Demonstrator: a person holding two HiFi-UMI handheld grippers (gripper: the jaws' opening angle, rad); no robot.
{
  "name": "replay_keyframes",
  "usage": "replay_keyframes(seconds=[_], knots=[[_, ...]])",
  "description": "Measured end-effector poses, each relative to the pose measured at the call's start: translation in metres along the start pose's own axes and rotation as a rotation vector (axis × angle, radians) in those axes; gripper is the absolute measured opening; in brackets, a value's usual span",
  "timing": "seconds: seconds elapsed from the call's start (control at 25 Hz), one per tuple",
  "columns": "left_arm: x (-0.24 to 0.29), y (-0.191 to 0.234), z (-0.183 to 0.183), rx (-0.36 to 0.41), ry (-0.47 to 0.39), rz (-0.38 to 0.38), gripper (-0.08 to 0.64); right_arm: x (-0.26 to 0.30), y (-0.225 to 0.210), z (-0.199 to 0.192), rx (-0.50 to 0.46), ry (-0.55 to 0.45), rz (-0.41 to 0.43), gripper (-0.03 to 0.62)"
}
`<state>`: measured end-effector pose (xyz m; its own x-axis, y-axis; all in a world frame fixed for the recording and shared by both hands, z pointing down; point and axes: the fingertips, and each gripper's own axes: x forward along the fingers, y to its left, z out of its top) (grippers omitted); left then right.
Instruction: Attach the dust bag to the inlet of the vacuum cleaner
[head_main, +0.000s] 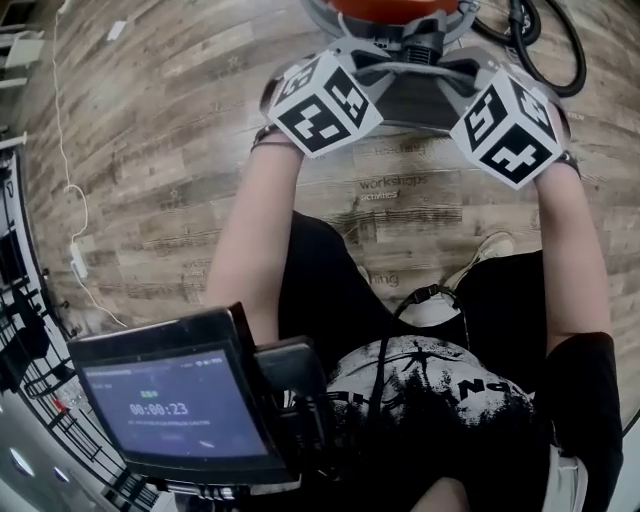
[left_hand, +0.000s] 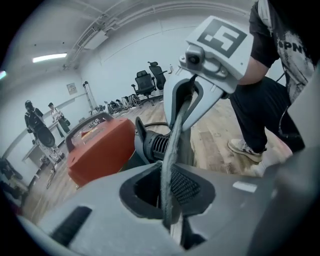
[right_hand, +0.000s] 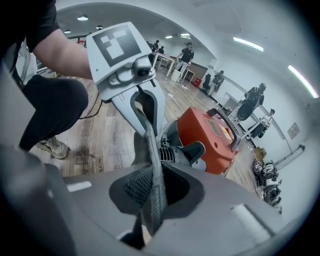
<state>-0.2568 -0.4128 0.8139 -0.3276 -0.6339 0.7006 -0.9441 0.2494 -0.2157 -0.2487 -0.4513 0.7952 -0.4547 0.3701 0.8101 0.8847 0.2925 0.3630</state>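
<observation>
Seen from the head view, the orange plastic vacuum cleaner body (head_main: 395, 10) just beyond both tools is cut off by the top edge. The black corrugated hose (head_main: 522, 25) beyond the right gripper (head_main: 455, 68) runs off the same edge. The marker cubes cover the jaws of that tool and of the left gripper (head_main: 375, 62), and most of the grey felt dust bag (head_main: 420, 100) stretched between them. In both gripper views the bag's fabric edge, clamped in the jaws, screens what lies straight ahead, so the inlet cannot be made out. People far beyond the tools are too small to tell apart.
</observation>
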Motion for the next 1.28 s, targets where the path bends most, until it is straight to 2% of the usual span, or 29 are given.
replay_keyframes(seconds=[0.16,0.28,0.52,0.64,0.72,0.88,1.04,1.28], knots=[[0.006,-0.001,-0.011,-0.022,0.012,0.013,0.035,0.0,0.001,0.01,-0.028,0.004,-0.017,0.041],[0.004,-0.001,-0.007,-0.001,0.008,0.026,0.035,0.0,0.001,0.007,0.008,-0.017,-0.01,0.041],[-0.001,-0.002,0.033,0.085,-0.021,0.054,0.041,0.011,-0.002,-0.027,0.097,0.026,-0.004,0.04],[0.001,-0.002,0.041,0.105,-0.024,0.047,0.048,0.016,-0.002,-0.033,0.1,0.038,-0.002,0.038],[-0.001,0.0,0.034,0.074,-0.037,0.037,0.048,0.012,-0.003,-0.026,0.092,0.015,0.002,0.038],[-0.002,0.008,0.007,-0.044,-0.042,0.04,0.041,0.005,-0.007,-0.002,0.049,-0.027,-0.015,0.041],[0.005,0.012,-0.006,-0.078,-0.026,0.059,0.043,0.0,-0.006,0.014,0.004,-0.039,-0.052,0.041],[0.002,0.011,0.012,0.041,0.009,0.097,0.046,0.005,-0.004,-0.007,0.057,-0.024,-0.047,0.037]])
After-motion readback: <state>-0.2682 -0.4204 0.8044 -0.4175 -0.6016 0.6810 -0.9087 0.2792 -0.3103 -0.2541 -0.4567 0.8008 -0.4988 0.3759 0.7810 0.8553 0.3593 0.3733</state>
